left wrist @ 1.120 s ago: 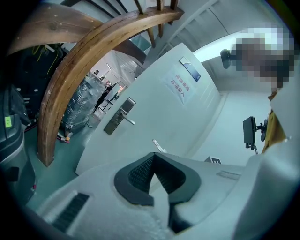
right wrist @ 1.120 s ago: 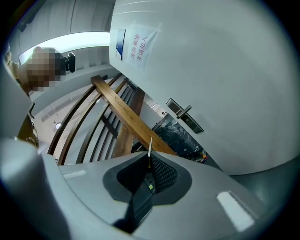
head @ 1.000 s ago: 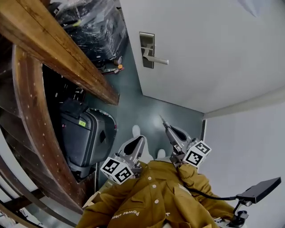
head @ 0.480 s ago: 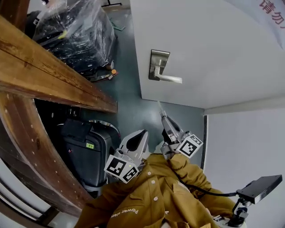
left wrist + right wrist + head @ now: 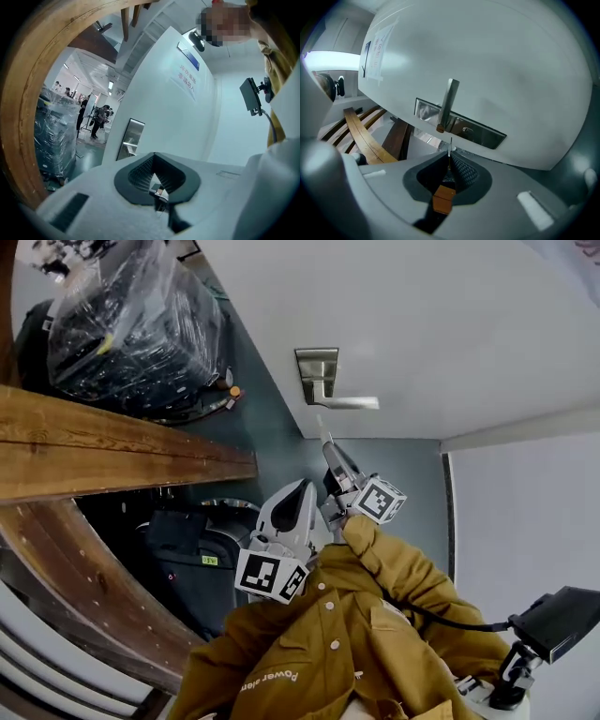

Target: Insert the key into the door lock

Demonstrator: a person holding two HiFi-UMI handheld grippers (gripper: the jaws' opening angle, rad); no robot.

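Right gripper (image 5: 450, 163) is clamped on the key (image 5: 449, 147): its brown end sits back between the jaws, thin blade sticks out front, aimed at the steel lock plate (image 5: 480, 133) on the white door (image 5: 450, 324). Blade tip is near the plate, just under the lever handle (image 5: 354, 402), not in the keyhole (image 5: 465, 130). Left gripper (image 5: 302, 491) has jaws closed together, nothing in them; it sits beside the right one, nearer the person's jacket (image 5: 328, 652), clear of the door
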